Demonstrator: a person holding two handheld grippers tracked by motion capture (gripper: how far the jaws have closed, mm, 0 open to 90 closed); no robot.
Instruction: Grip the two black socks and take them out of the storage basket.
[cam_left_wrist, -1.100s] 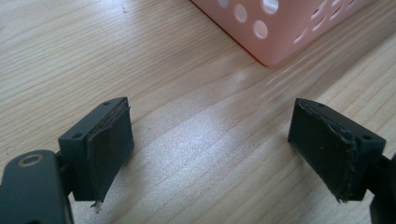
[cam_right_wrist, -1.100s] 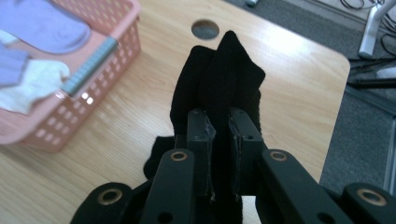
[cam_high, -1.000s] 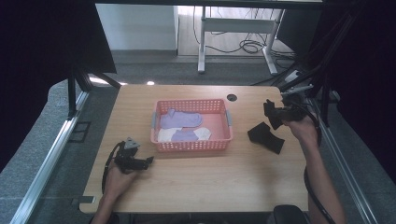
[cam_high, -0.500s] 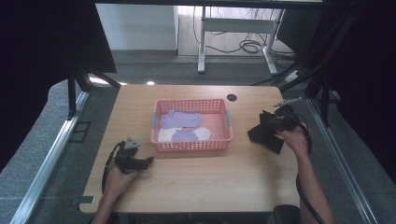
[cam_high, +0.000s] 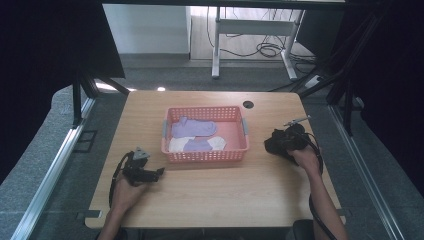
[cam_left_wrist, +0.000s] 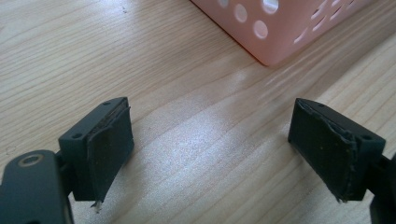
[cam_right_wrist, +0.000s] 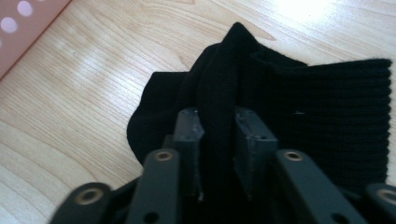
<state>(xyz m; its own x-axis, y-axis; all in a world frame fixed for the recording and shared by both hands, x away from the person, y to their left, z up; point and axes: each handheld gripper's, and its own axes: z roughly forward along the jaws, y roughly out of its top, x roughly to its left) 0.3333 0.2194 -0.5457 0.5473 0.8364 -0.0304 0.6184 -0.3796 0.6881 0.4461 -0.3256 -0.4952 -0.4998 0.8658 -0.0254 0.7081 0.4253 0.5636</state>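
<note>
Across the whole scene, a wooden bench (cam_high: 210, 200), with a pink basket (cam_high: 205, 156) at its middle holding purple and white socks (cam_high: 192, 129). To the right of the basket and well apart from it, flat on the wood, a crumpled black sock (cam_right_wrist: 327, 107), ribbed cuff spread to one side.

Down on that sock, the right gripper (cam_right_wrist: 218, 116): fingers (cam_right_wrist: 189, 135) only a narrow gap apart, just now opening a little, with an upright fold of the black knit between the pads and touching both. On the near left of the bench, the left gripper (cam_left_wrist: 210, 121), fingers spread wide with nothing but bare wood between them, a corner of the basket just ahead.

Probably a loosening of the grip on the sock, either to let it lie or to take a better bite.

For a clean release: open well past the fold before lifting, then rise straight up, so the knit does not snag on a pad.

For a fresh grip: push lower, catch both layers of the fold near the middle, close firmly, then lift high enough to clear the basket rim. Leave the left hand parked.
</note>
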